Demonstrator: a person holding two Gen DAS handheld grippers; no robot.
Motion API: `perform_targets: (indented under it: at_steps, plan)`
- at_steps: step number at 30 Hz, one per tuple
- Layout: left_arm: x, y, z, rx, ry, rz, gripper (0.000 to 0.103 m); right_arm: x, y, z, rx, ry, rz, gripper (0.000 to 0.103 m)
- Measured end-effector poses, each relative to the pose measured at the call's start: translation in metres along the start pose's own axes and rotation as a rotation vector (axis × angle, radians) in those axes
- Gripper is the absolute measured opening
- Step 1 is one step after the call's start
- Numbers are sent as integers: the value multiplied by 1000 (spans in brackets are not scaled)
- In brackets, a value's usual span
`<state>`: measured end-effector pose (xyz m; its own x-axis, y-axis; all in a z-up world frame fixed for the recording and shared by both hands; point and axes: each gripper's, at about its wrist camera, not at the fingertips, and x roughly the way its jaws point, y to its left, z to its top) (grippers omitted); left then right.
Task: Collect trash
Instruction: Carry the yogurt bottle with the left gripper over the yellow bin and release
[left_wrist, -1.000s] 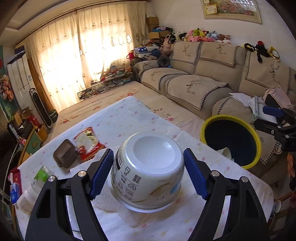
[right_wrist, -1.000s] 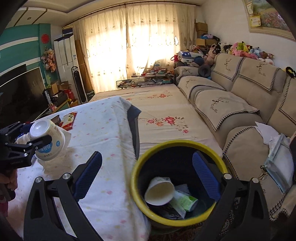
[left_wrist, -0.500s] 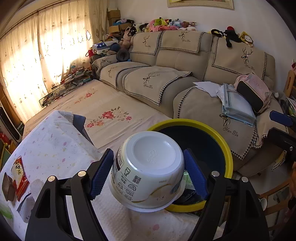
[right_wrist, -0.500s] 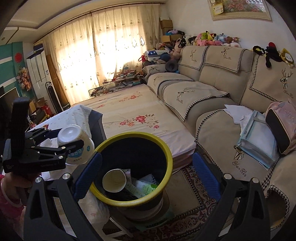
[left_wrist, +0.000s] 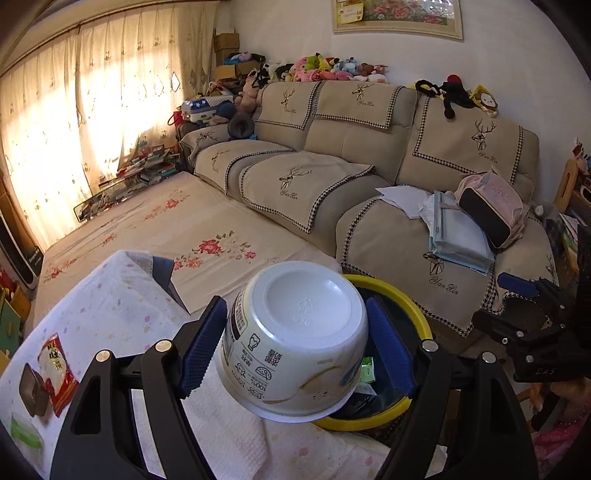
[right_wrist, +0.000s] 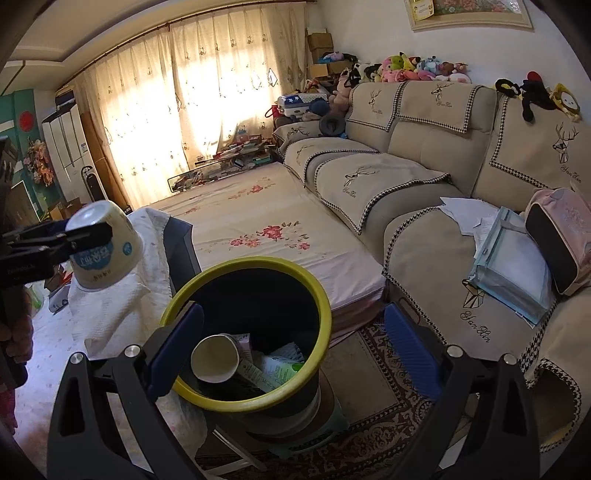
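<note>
The left tool (left_wrist: 295, 347) grips the upturned white tub (left_wrist: 295, 332), bottom up, at the table (left_wrist: 110, 314) edge beside the yellow-rimmed bin (right_wrist: 258, 332). The right tool (right_wrist: 291, 350) hangs open over the bin, empty. Next, I'd say: carry the tub above the bin's mouth and let go.

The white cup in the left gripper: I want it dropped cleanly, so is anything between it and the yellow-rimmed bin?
Nothing visible. The white cup, held upside down by the left gripper, hangs near the table edge beside the bin. The bin's mouth is open, with trash only at the bottom. The right gripper stands open, straddling the bin's near rim.
</note>
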<state>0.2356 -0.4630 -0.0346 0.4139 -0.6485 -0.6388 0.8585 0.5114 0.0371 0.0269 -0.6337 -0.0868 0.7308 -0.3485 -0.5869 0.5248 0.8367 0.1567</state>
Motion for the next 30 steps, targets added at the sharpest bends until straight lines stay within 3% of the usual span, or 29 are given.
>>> perform_targets:
  at_steps: [7,16,19,24,30]
  plan:
    - [10,-34,12,43,28,-45,77,-8,-19,-1,35,-15,-28,94]
    - [92,-60,-9,16,155,-68,77,-23,-41,4,69,-43,-70,94]
    - [104,-58,-11,-12,171,-63,87,-22,-42,4,68,-40,-66,94]
    - [81,-38,-19,-30,116,-35,88,-15,-38,3,63,-25,-57,94]
    - [5,3,-43,-87,-19,60,92,-1,-20,0,35,6,-21,94]
